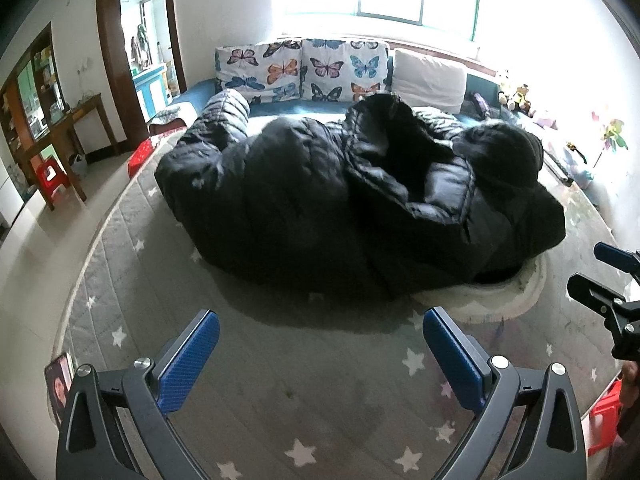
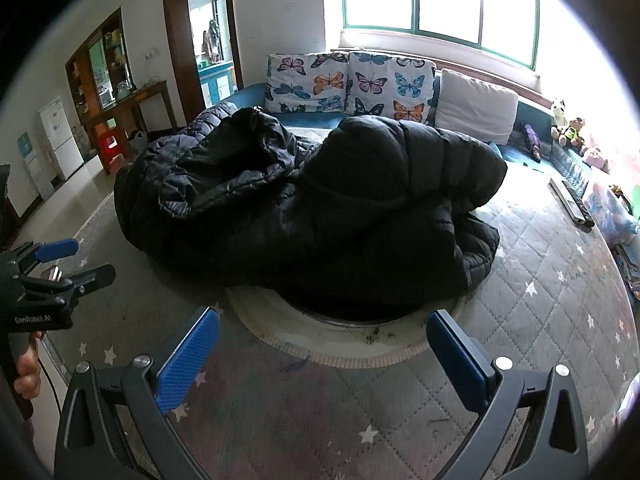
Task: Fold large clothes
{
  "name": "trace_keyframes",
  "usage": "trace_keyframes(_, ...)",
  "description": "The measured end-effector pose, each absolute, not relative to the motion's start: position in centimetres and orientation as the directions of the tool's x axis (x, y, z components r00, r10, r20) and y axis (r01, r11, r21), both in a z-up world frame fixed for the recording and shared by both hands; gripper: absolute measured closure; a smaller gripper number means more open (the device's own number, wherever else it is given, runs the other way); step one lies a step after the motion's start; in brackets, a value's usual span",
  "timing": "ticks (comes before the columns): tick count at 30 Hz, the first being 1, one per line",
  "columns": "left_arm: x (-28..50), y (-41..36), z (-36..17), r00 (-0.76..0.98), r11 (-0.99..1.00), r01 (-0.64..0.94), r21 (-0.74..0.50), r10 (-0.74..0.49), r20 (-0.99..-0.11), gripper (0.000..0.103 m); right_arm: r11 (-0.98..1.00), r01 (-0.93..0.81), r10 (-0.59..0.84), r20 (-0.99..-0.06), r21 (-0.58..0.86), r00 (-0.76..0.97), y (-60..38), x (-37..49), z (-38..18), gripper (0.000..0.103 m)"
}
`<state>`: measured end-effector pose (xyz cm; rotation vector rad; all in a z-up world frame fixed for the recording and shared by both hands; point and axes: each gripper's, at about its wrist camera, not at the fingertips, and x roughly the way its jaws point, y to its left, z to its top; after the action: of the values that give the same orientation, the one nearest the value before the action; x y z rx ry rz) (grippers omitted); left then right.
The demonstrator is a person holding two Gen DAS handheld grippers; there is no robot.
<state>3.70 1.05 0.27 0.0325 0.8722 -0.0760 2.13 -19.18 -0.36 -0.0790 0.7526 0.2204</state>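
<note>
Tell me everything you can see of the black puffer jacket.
The black puffer jacket is large, quilted in stitched rows, with a slightly shiny, padded shell. It lies unfolded in a rumpled heap, open so its lining shows, one sleeve bent up toward the butterfly cushions. It rests on the grey star-patterned mat, partly covering a round pale rug. Neither the left gripper nor the right gripper touches it; both have their jaws wide apart.

Far: butterfly cushions (image 2: 348, 82), white pillow (image 2: 476, 106) on blue sofa (image 1: 298, 108).
Far right: soft toys (image 2: 568, 130).
Left: wooden counter (image 2: 132, 106), red stool (image 1: 50, 176), white fridge (image 2: 60, 136).
Underfoot: star-print grey mat (image 2: 540, 280).
</note>
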Motion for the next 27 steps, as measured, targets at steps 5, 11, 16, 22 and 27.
trace_keyframes(5, 5.7, 2.2, 1.5, 0.663, 0.996, 0.083, 0.027, -0.035, -0.748, 0.0, 0.971, -0.241, 0.177, -0.681, 0.001, 0.711, -19.5, 3.7, 0.4, 0.0)
trace_keyframes(11, 9.0, 3.5, 2.8, 0.682, 0.993, 0.103, 0.063, -0.024, -0.731, 0.0, 0.972, -0.234, 0.156, -0.674, -0.026, 0.722, -20.2, 6.8, 1.7, 0.0)
trace_keyframes(16, 12.6, 4.6, 3.1, 0.667, 0.988, 0.148, 0.042, -0.069, -0.742, 0.0, 0.975, -0.22, 0.138, -0.68, -0.035, 0.72, -20.7, 9.9, 2.1, 0.0)
trace_keyframes(22, 16.8, 4.7, 2.5, 0.624, 0.967, 0.254, 0.016, -0.152, -0.767, 0.003, 0.976, -0.219, 0.146, -0.684, -0.02, 0.714, -20.8, 12.4, 2.0, 0.0)
trace_keyframes(27, 18.9, 4.0, 1.4, 0.588, 0.947, 0.32, 0.0, -0.199, -0.784, 0.044, 0.975, -0.214, 0.113, -0.708, -0.056, 0.697, -20.2, 13.8, 0.9, 0.026)
